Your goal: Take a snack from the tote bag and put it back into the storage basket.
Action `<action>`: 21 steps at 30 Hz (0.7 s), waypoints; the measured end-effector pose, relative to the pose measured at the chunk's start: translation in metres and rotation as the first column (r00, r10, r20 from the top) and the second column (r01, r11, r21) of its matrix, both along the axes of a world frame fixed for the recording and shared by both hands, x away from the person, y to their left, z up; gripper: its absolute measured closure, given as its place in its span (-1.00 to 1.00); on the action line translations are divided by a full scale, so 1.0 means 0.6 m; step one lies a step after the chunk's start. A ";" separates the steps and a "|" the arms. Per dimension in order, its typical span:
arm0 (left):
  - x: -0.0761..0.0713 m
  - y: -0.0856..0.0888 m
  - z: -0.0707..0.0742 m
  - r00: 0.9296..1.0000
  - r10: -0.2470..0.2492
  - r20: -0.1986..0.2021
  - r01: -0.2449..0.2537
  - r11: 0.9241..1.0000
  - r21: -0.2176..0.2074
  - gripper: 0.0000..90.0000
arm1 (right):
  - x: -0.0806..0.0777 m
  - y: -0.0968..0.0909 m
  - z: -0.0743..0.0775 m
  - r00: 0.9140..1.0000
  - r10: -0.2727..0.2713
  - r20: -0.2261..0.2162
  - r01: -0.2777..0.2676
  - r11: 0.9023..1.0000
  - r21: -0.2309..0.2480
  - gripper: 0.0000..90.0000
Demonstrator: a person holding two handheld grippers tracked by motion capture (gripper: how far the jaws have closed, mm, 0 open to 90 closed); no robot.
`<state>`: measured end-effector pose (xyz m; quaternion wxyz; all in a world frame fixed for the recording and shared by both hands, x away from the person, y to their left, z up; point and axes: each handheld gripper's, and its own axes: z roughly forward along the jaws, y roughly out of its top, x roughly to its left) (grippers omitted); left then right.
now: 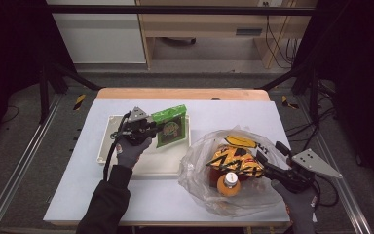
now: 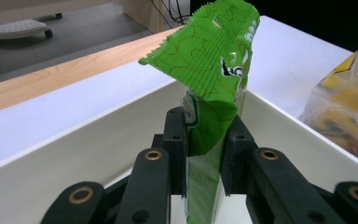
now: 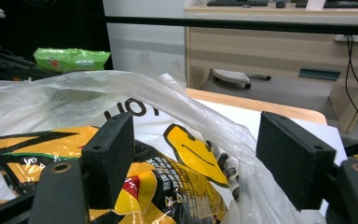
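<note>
Clearly green crinkly snack packet, swirl-printed, serrated edge.

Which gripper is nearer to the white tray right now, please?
The left. The left gripper is over the white tray, shut on the green snack packet. The right gripper is off to the tray's right, open at the clear plastic bag.
</note>
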<state>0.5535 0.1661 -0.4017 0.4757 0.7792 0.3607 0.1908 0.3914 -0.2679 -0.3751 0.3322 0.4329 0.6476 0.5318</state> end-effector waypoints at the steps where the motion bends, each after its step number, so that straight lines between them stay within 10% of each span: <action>1: 0.003 -0.001 -0.003 1.000 0.000 -0.004 0.000 1.000 -0.001 0.66 | 0.001 0.000 0.000 1.000 0.001 0.002 -0.001 1.000 -0.003 -0.37; 21: 0.038 -0.004 -0.030 0.997 0.058 -0.044 -0.059 0.998 -0.023 0.57 | 0.002 0.000 -0.002 1.000 0.001 -0.002 -0.001 1.000 0.001 -0.37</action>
